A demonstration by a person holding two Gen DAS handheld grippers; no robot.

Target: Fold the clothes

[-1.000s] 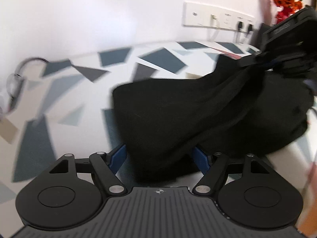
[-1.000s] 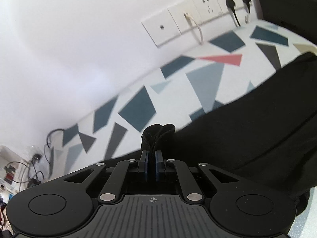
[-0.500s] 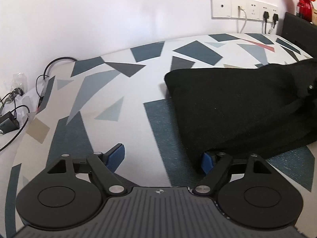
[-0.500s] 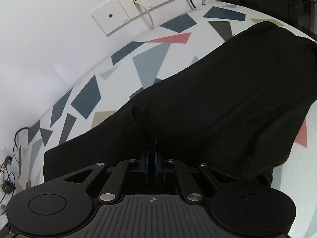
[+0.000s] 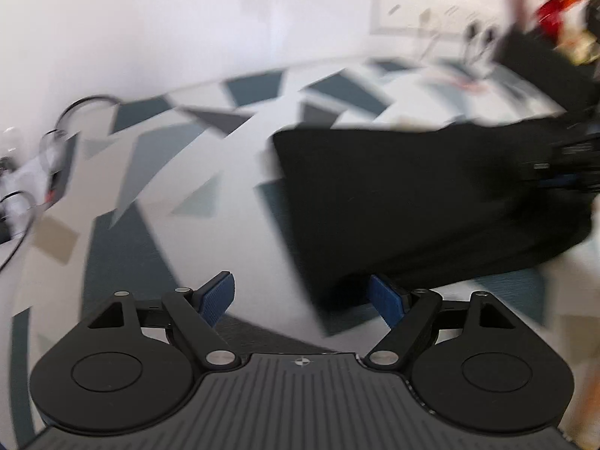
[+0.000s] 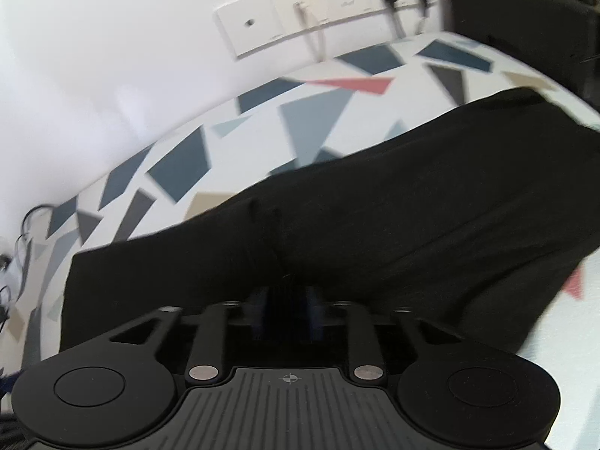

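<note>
Black garment (image 5: 431, 202) now lies flatter on the patterned tabletop (image 5: 157, 202), the left gripper (image 5: 300, 300) spread and empty beside its edge, while the right gripper (image 6: 287, 311), blurred, has parted slightly around its fold, suggesting release.

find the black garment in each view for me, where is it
Left wrist view: the black garment fills the right half, its near corner just above the open left tool.
Right wrist view: the black garment spreads across the middle and right, running down to the right tool.
Shared landmark: the white socket panel on the wall.
</note>
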